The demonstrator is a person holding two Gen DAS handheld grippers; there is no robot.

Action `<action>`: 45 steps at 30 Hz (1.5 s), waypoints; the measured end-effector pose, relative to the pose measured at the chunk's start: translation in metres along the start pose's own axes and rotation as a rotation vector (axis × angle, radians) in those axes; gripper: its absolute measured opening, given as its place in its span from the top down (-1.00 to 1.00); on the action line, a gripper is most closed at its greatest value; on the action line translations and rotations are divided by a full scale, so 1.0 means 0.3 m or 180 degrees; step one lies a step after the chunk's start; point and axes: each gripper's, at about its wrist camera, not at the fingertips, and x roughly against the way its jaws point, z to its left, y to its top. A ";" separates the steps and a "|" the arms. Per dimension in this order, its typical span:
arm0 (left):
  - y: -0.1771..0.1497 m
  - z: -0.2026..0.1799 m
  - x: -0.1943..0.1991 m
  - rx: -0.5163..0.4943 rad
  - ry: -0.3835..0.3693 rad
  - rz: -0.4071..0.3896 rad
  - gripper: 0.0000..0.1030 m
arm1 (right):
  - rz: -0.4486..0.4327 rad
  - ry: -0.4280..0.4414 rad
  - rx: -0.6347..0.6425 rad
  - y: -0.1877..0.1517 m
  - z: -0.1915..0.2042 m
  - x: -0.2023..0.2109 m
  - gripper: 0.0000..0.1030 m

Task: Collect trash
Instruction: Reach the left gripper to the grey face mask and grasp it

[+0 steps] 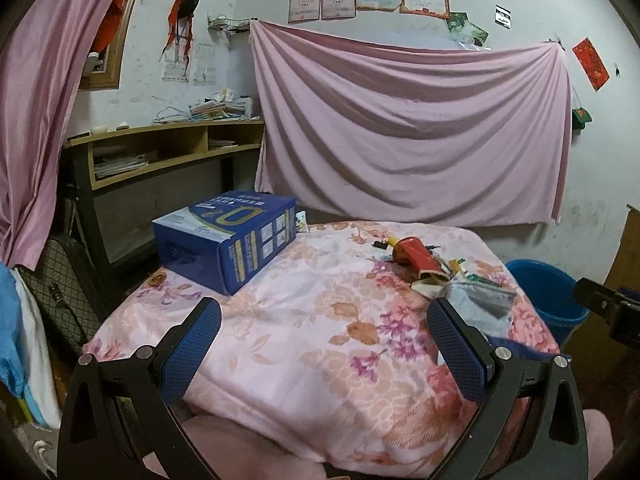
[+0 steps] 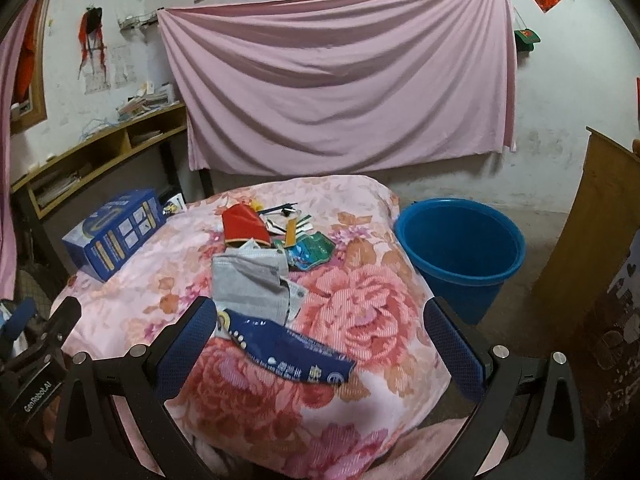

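Both tongs spread wide and empty, right gripper over the limp blue wrapper near the floral cloth's front edge (light, slippery, likely best pinched mid-length), left gripper idle, blue bucket beside.

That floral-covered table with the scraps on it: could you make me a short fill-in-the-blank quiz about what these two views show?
1. The round plastic bucket standing on the floor beside the floral-covered table is ____ in colour.
2. The jaws of both the left gripper and the right gripper are ____.
3. The blue cardboard box lies on the table's ____ side.
4. The dark blue flat wrapper lies nearest the ____ gripper.

Missing words: blue; open; left; right
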 end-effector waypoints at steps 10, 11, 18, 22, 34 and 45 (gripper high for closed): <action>0.048 -0.035 -0.064 0.0192 -0.0288 -0.0209 -0.96 | -0.1008 0.0197 -0.0007 0.053 -0.106 0.058 -1.00; 0.054 -0.041 -0.071 0.0198 -0.0321 -0.0234 -0.96 | -0.1067 0.0179 0.0020 0.062 -0.109 0.058 -1.00; 0.076 -0.071 -0.106 0.0135 -0.0505 -0.0446 -0.96 | -0.1438 0.0198 0.0149 0.087 -0.141 0.017 -1.00; 0.067 -0.084 -0.122 0.0094 -0.0590 -0.0490 -0.96 | -0.1500 0.0226 0.0222 0.080 -0.143 -0.017 -1.00; 0.038 -0.118 -0.194 0.0002 -0.0906 -0.0151 -0.96 | -0.1103 0.0188 0.0260 0.050 -0.165 -0.142 -1.00; 0.015 -0.175 -0.358 -0.0019 -0.1471 0.0708 -0.31 | -0.0321 0.0540 0.0584 0.118 -0.157 -0.368 -0.91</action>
